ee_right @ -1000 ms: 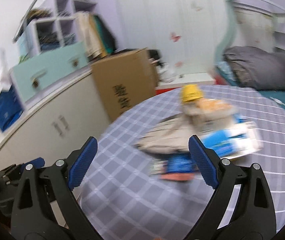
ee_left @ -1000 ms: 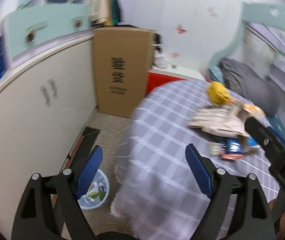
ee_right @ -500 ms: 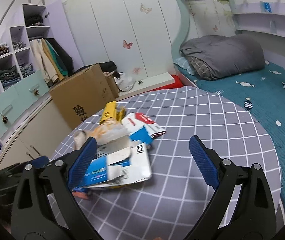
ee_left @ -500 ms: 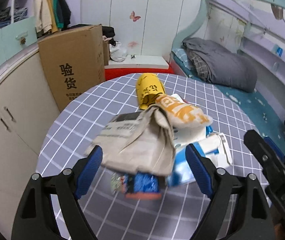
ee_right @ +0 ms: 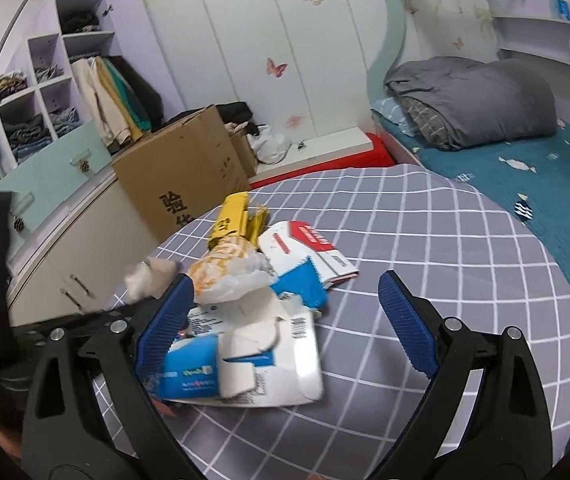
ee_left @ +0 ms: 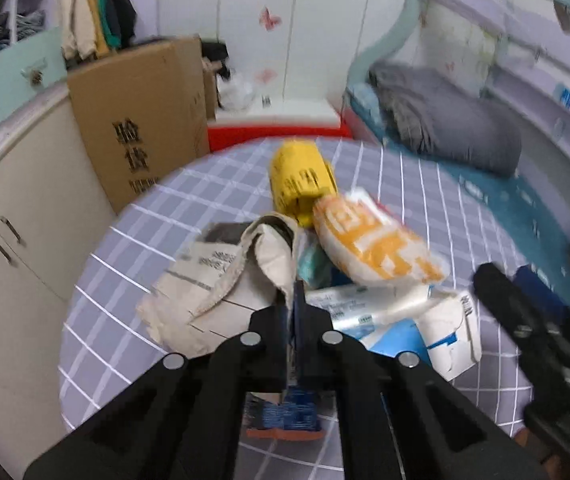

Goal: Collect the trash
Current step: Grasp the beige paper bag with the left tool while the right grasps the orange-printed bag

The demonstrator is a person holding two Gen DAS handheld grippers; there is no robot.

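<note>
A pile of trash lies on a round table with a grey checked cloth (ee_left: pixel 133 236). It holds a beige paper bag (ee_left: pixel 221 280), a yellow packet (ee_left: pixel 301 184), an orange and white wrapper (ee_left: pixel 377 248), white and blue cartons (ee_left: pixel 437 332) and a small blue packet (ee_left: pixel 285 416). My left gripper (ee_left: pixel 295 320) has its jaws closed together at the beige bag's edge; whether paper is pinched between them is unclear. My right gripper (ee_right: pixel 285 320) is open, low over the cartons (ee_right: pixel 253 356), with the left finger (ee_right: pixel 165 320) against the pile. A red and white box (ee_right: pixel 305 248) lies behind.
A tall cardboard box (ee_left: pixel 141 120) stands on the floor beyond the table beside cream cabinets (ee_left: pixel 17 220). A bed with a grey duvet (ee_right: pixel 473 100) and teal sheet lies to the right. The right gripper's arm (ee_left: pixel 533 332) shows at the right of the left wrist view.
My left gripper swung from the floor and bin over to the trash pile and its jaws closed. My right gripper stayed open and settled lower over the cartons.
</note>
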